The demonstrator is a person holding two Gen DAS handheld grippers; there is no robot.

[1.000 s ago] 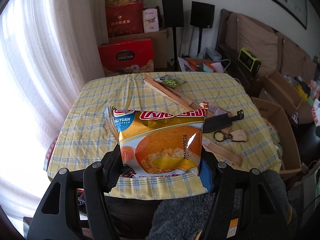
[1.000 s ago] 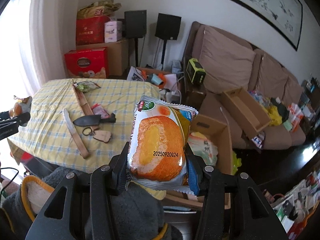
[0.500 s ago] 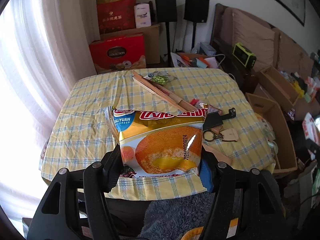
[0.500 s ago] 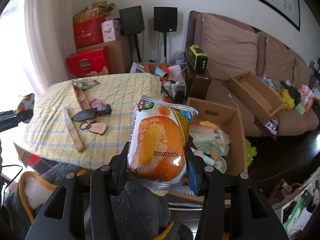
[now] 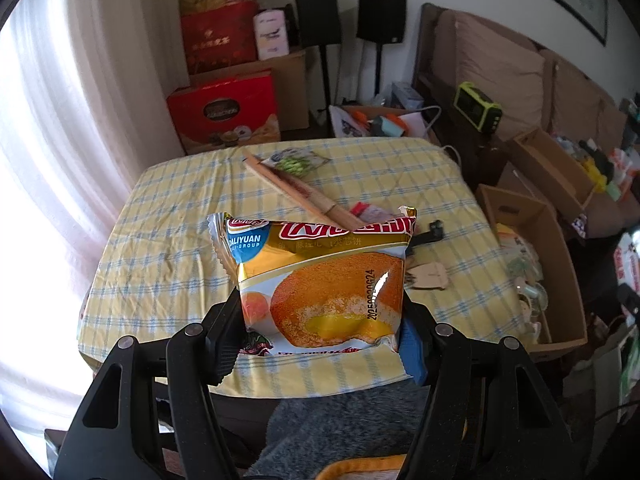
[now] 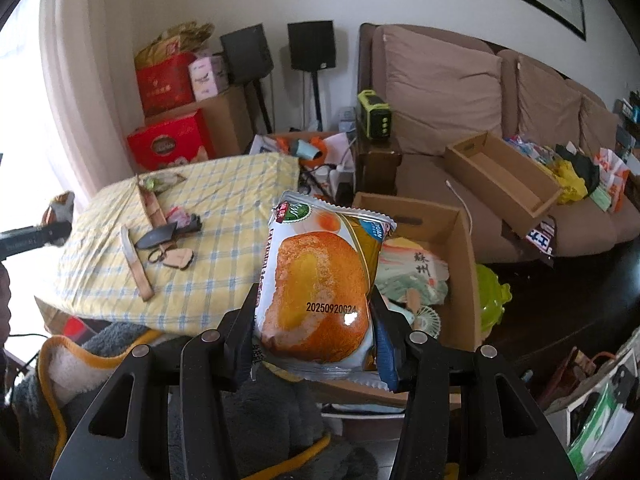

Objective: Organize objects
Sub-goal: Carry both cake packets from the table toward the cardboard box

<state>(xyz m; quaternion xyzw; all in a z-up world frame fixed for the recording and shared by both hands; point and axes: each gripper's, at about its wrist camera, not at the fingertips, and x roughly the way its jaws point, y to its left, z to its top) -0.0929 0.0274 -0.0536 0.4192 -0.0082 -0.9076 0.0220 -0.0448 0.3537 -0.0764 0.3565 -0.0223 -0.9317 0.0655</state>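
My left gripper point(image 5: 320, 316) is shut on a gold cake packet point(image 5: 320, 276), held sideways above the near edge of the yellow checked table point(image 5: 168, 248). My right gripper point(image 6: 314, 320) is shut on a second cake packet point(image 6: 320, 284), held upright to the right of the table, in front of an open cardboard box point(image 6: 460, 248) on the floor. The left gripper's tip shows at the left edge of the right wrist view point(image 6: 32, 234).
On the table lie wooden sticks point(image 5: 304, 196), a pea snack bag point(image 5: 294, 164), a black knife point(image 6: 160, 234), keys with a leather tag point(image 6: 176, 258) and a pink wrapper point(image 5: 370, 213). A sofa point(image 6: 500, 120) carries a wooden tray point(image 6: 500, 180). Red gift boxes point(image 5: 224, 112) stand behind the table.
Both grippers still hold their packets. The left view has pulled back and up from the table. The right gripper has swung right, so the floor box lies closer behind its packet.
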